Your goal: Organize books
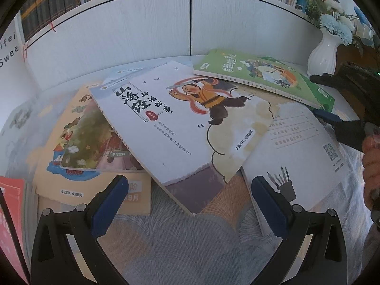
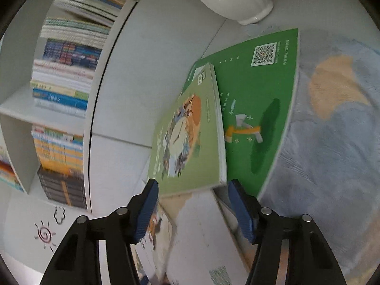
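Several books lie in a loose pile on a patterned cloth (image 1: 190,249). On top is a white book with a sword-wielding figure (image 1: 180,128), over an orange book (image 1: 95,142) and a white book with a pencil pot (image 1: 301,156). My left gripper (image 1: 190,204) hangs open above the white book's near corner, touching nothing. A light green book (image 2: 187,137) rests on a dark green book (image 2: 256,99) near the back. My right gripper (image 2: 193,201) is open, rolled on its side, its fingertips either side of the light green book's near edge, pads apart from it.
A white ribbed vase (image 1: 323,52) with blue flowers stands right behind the green books. White cabinet panels (image 1: 142,23) rise behind the pile, with filled bookshelves (image 2: 64,71) above. A red book (image 1: 11,213) lies at the far left. A hand (image 1: 370,161) holds the right gripper.
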A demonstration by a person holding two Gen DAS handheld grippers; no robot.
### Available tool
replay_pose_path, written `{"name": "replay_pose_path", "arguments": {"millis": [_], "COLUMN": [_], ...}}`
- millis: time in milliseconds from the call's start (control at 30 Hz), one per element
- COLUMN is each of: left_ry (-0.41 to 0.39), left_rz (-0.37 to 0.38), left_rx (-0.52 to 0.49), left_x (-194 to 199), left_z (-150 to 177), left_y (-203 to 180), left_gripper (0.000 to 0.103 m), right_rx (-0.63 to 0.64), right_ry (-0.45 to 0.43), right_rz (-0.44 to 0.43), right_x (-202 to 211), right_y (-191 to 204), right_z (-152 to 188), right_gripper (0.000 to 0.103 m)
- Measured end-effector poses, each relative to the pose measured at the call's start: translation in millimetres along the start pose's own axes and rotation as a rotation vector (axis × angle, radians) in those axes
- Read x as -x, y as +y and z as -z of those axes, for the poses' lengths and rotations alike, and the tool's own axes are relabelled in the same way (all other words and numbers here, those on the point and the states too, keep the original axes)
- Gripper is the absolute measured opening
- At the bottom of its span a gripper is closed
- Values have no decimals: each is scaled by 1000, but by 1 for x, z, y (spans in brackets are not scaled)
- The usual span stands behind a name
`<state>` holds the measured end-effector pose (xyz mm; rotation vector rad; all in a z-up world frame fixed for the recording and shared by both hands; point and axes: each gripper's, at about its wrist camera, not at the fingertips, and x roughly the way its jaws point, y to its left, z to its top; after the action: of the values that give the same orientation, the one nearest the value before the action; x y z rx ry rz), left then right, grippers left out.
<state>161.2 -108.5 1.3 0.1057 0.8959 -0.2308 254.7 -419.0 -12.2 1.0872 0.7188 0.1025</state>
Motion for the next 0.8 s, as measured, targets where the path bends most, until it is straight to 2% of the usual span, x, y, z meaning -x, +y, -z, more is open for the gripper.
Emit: {"name": "replay_pose_path", "arguments": {"millis": [67, 133, 200, 233, 300, 400, 433, 500, 567, 633, 700, 800], "left_ry": [-2, -2, -2, -2, -2, 0, 2, 31, 28, 37, 31, 28], "left_rz": [-1, -1, -1, 0, 0, -9, -33, -130, -115, -81, -35, -26], "left_rx": [0, -1, -1, -3, -2, 3, 7, 9, 30, 93, 157, 157], "left_x": [0, 0, 0, 0, 0, 1, 1, -4, 1, 8, 22, 40], "left_z": [0, 0, 0, 0, 0, -1, 0, 0, -2, -3, -3, 6], "left_y": [0, 0, 0, 0, 0, 1, 2, 5, 10, 20, 30, 34], "left_gripper": [103, 103, 103, 103, 103, 103, 103, 103, 103, 102, 102, 102], "right_rx": [13, 30, -4, -31, -54, -23, -8, 28, 87, 177, 181, 224], "right_ry": [-18, -40, -52, -52, -42, -23, -10, 34, 45, 54, 98, 147], "right_rz": [12, 44, 51, 21, -27, -32, -37, -56, -47, -28, -50, -55], "right_x": [-4, -6, -3, -2, 0, 6, 8, 13, 22, 37, 51, 69], "right_y": [4, 5, -8, -15, -22, -17, -14, -7, 0, 10, 12, 15], "right_z": [0, 0, -3, -4, -6, 3, 9, 30, 53, 86, 115, 157], "right_gripper": [57, 45, 21, 18, 16, 15, 15, 15, 15, 15, 15, 15]}}
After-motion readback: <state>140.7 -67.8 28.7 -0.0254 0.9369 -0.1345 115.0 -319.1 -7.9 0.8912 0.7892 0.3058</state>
